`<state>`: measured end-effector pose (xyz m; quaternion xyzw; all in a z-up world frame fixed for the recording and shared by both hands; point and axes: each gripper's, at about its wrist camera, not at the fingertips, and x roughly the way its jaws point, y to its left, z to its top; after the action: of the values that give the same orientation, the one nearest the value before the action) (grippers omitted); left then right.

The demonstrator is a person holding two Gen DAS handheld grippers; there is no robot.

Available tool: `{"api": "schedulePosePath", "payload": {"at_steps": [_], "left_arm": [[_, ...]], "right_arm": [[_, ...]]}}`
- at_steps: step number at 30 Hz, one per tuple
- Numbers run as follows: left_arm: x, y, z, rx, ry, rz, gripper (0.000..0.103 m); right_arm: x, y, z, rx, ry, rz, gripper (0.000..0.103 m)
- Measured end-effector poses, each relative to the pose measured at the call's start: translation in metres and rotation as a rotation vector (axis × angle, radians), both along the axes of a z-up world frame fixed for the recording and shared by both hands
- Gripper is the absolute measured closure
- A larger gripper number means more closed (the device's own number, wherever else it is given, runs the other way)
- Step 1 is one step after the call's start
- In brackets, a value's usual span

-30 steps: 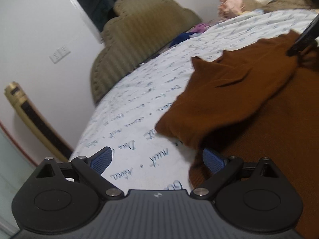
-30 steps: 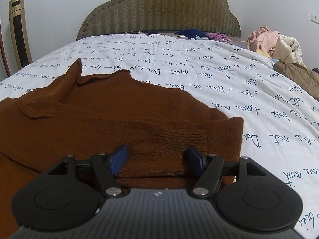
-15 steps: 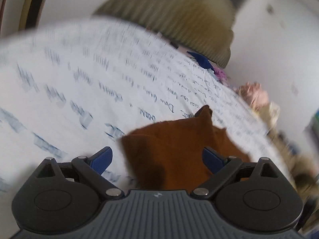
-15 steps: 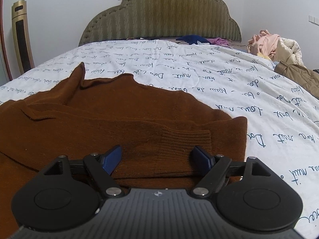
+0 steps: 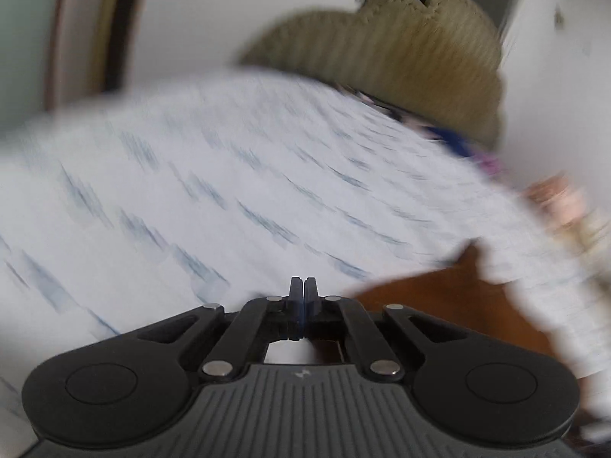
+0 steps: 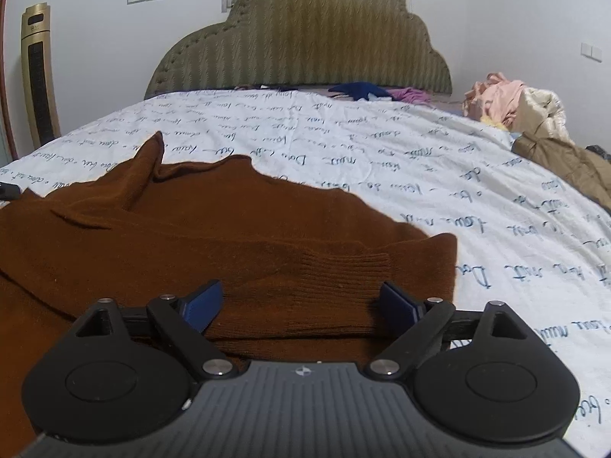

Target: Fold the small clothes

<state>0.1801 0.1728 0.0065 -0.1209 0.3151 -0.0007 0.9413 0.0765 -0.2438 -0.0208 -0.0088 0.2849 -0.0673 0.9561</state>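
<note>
brown sweater [image 6: 198,229] flat on near-left of bed sheet [image 6: 439,175], right gripper [image 6: 301,301] wide over its ribbed cuff [image 6: 317,290], left gripper [image 5: 303,294] pinched closed, apparently empty; next, pinch cuff and fold inward.

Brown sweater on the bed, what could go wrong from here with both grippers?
1. The left gripper has its jaws shut with no cloth visible between them, and its view is motion-blurred; it may have missed the brown sweater and could drag the printed bedsheet instead.
2. The right gripper is open, straddling the ribbed cuff. Closing here could pinch several layers and bunch the fold.
</note>
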Motion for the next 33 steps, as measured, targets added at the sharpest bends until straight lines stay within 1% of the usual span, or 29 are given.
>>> {"api": "schedulePosePath", "payload": {"at_steps": [1,2,3,5,7,9,10,12,13,14,15,16,18,20,23,25,28,30,33], "left_arm": [[0.001,-0.004,-0.001,0.062,0.015,-0.001,0.103],[0.0,-0.007,-0.002,0.075,0.034,-0.012,0.103],[-0.004,-0.006,-0.001,0.053,0.038,-0.031,0.103],[-0.018,-0.005,0.008,0.001,0.019,-0.067,0.102],[-0.035,-0.013,0.017,-0.002,0.0,-0.12,0.1],[-0.051,-0.022,0.022,0.004,0.005,-0.181,0.098],[-0.06,-0.027,0.023,0.008,0.016,-0.211,0.094],[-0.077,-0.043,0.019,0.034,0.031,-0.26,0.078],[-0.087,-0.049,0.018,0.06,0.028,-0.267,0.053],[-0.097,-0.055,0.017,0.088,0.016,-0.266,0.022],[-0.108,-0.061,0.016,0.117,-0.012,-0.258,0.012],[-0.12,-0.067,0.016,0.151,-0.049,-0.245,0.008],[-0.14,-0.084,0.015,0.236,-0.081,-0.247,0.008],[-0.152,-0.098,0.011,0.283,-0.084,-0.253,0.008],[-0.164,-0.117,0.004,0.31,-0.079,-0.26,0.008],[-0.169,-0.129,-0.001,0.324,-0.08,-0.264,0.008],[-0.165,-0.143,-0.015,0.343,-0.038,-0.264,0.008],[-0.161,-0.147,-0.025,0.345,-0.008,-0.242,0.008],[-0.159,-0.146,-0.03,0.332,0.0,-0.216,0.006]], "right_arm": [[0.0,0.001,-0.001,-0.002,0.006,0.0,0.011],[0.0,0.001,-0.001,-0.005,0.015,-0.001,0.011],[-0.001,0.002,0.0,-0.01,0.017,-0.005,0.012],[-0.009,0.002,0.006,-0.008,-0.002,-0.01,0.012],[-0.021,0.001,0.013,0.013,-0.03,-0.007,0.012],[-0.034,0.0,0.019,0.03,-0.046,-0.009,0.011],[-0.041,0.0,0.021,0.037,-0.049,-0.009,0.011],[-0.053,0.0,0.024,0.058,-0.055,-0.005,0.008],[-0.059,0.001,0.026,0.072,-0.058,0.001,0.006],[-0.067,0.001,0.026,0.088,-0.06,0.01,0.004],[-0.074,0.003,0.027,0.101,-0.06,0.014,0.004],[-0.081,0.004,0.028,0.115,-0.061,0.02,0.003],[-0.094,0.005,0.031,0.137,-0.063,0.035,0.001],[-0.106,0.005,0.035,0.16,-0.063,0.049,0.0],[-0.118,0.0,0.036,0.238,-0.04,0.061,0.0],[-0.12,-0.002,0.031,0.268,-0.027,0.054,0.0],[-0.109,0.0,0.018,0.262,0.002,0.008,0.0],[-0.1,0.004,0.011,0.261,0.005,0.004,0.0],[-0.087,0.02,-0.001,0.206,0.013,0.02,0.0]]}}
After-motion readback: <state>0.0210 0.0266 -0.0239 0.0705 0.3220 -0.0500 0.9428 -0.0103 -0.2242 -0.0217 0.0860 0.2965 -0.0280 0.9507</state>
